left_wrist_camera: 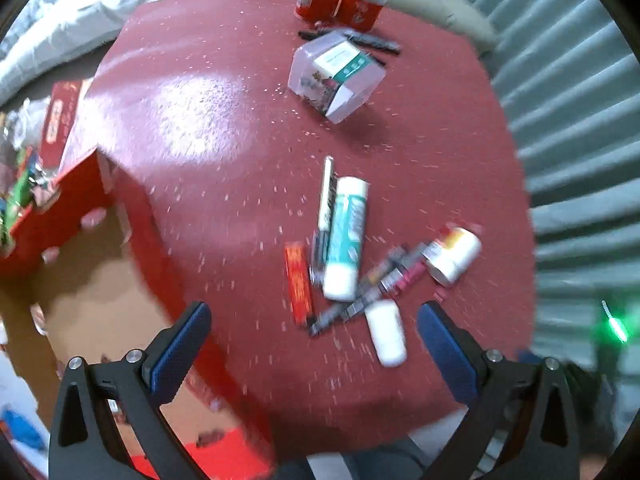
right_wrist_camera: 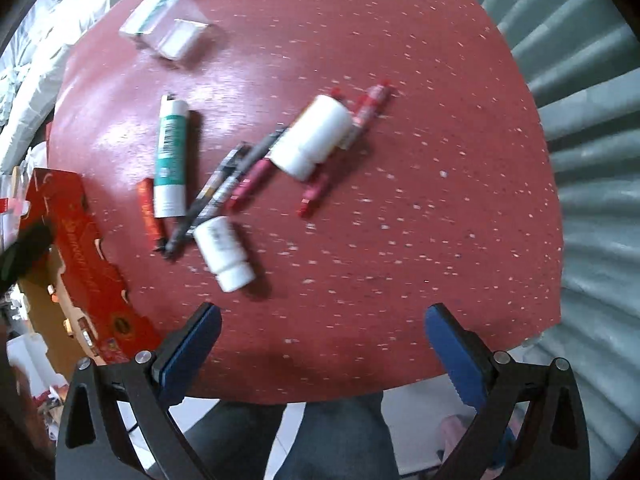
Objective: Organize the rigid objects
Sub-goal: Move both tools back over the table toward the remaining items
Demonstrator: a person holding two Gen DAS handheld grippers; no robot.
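A pile of rigid items lies on the red table (left_wrist_camera: 208, 128): a white and teal tube (left_wrist_camera: 346, 236), a small white bottle (left_wrist_camera: 386, 332), a larger white bottle (left_wrist_camera: 454, 254), several pens (left_wrist_camera: 372, 284) and a flat red stick (left_wrist_camera: 298, 282). My left gripper (left_wrist_camera: 314, 330) is open and empty, just short of the pile. In the right wrist view the same tube (right_wrist_camera: 170, 160), small bottle (right_wrist_camera: 224, 252), larger bottle (right_wrist_camera: 314, 136) and pens (right_wrist_camera: 236, 176) lie ahead. My right gripper (right_wrist_camera: 324, 330) is open and empty above the table's near edge (right_wrist_camera: 360, 384).
A clear plastic box (left_wrist_camera: 336, 72) holding a carton stands farther back, also in the right wrist view (right_wrist_camera: 172, 32). Two red cans (left_wrist_camera: 340, 2) and dark pens (left_wrist_camera: 372, 42) lie at the far edge. An open red cardboard box (left_wrist_camera: 60, 216) adjoins the table's left side (right_wrist_camera: 92, 264).
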